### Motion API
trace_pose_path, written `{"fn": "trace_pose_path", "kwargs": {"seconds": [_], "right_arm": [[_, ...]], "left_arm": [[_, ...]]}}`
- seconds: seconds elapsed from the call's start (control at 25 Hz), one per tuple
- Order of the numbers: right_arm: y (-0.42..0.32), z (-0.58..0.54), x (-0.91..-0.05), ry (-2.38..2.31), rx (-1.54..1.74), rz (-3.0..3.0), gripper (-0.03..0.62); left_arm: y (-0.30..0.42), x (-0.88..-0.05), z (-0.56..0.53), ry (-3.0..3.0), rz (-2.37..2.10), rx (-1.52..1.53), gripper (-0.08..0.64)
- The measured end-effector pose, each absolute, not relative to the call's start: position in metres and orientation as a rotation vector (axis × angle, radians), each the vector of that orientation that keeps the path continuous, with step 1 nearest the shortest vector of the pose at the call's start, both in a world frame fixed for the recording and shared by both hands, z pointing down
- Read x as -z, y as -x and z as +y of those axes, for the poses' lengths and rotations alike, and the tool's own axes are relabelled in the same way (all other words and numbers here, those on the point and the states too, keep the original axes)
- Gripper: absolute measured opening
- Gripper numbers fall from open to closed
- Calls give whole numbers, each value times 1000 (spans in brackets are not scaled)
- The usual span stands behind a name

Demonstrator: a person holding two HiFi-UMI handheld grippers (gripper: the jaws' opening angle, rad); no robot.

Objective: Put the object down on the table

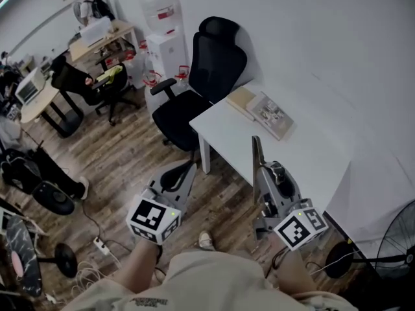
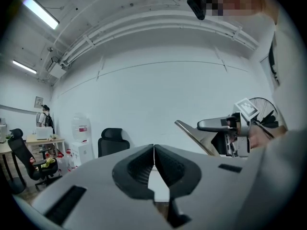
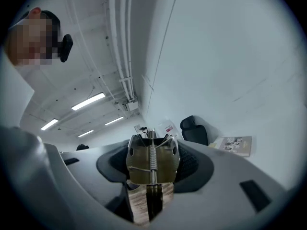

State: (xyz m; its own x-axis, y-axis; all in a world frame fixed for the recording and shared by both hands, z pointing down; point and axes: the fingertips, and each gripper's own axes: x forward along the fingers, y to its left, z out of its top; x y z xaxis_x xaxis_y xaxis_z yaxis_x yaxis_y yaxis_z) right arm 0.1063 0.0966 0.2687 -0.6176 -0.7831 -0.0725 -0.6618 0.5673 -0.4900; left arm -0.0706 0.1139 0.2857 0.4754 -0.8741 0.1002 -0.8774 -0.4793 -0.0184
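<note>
Two tools: left tool (image 2: 153, 150) pinched shut, empty; right tool (image 3: 152, 163) clamps metal tongs (image 3: 138, 166); spring (image 3: 152, 156) visible only there.

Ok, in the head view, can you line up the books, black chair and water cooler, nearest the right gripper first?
From the right gripper, holding a metal clip:
1. Books, on the table ahead.
2. Black chair, behind the table.
3. Water cooler, far left by wall.

White desk (image 1: 311, 154) against the wall; at its far corner a tan book (image 1: 240, 100) lying flat, a picture-covered booklet (image 1: 273, 115) just beside it. Below, wood-plank floor (image 1: 123, 167); on it a black office chair (image 1: 198, 89) near the desk's corner, and a white power strip (image 1: 100, 244) among loose cables.
</note>
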Motion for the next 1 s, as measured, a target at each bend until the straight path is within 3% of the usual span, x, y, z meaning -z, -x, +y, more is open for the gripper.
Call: {"fn": "trace_pose_path", "kwargs": {"seconds": [0.44, 1.0], "right_arm": [[-68, 16, -313, 1247, 869, 2415, 227], [-70, -120, -399, 1277, 1178, 2320, 227]], "left_arm": [[111, -318, 35, -2626, -1504, -119, 23], [102, -377, -107, -2560, -1432, -241, 23]]}}
